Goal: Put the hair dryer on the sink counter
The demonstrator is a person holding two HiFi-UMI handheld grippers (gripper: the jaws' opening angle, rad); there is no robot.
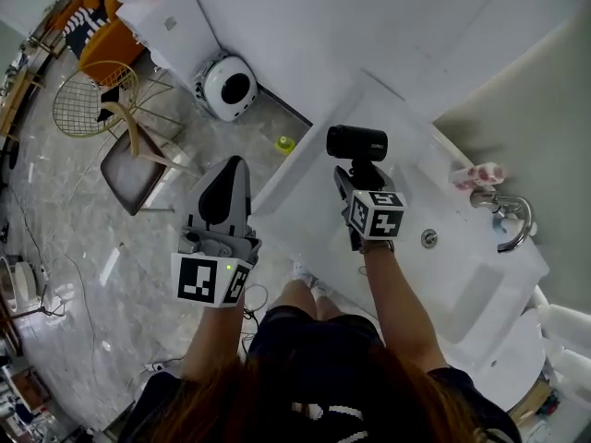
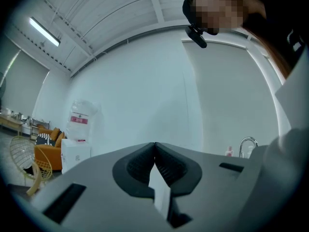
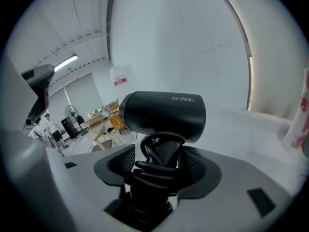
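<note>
The right gripper (image 3: 161,158) pinches the dryer (image 3: 164,112) by its cord-wrapped handle over the counter (image 1: 300,206); better to lower it gently, away from the edge, before spreading, while the left gripper (image 2: 154,151) hangs aside, pressed together and empty

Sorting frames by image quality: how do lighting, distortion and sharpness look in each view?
Head view: soft even light, no hard shadows, wide-angle bowing of the sink counter. Left gripper view: dark round vignette, bright ceiling strip light; shut left tongs evenly lit. Right gripper view: hair dryer in the right tongs is sharp, its print readable; edges curve.
</note>
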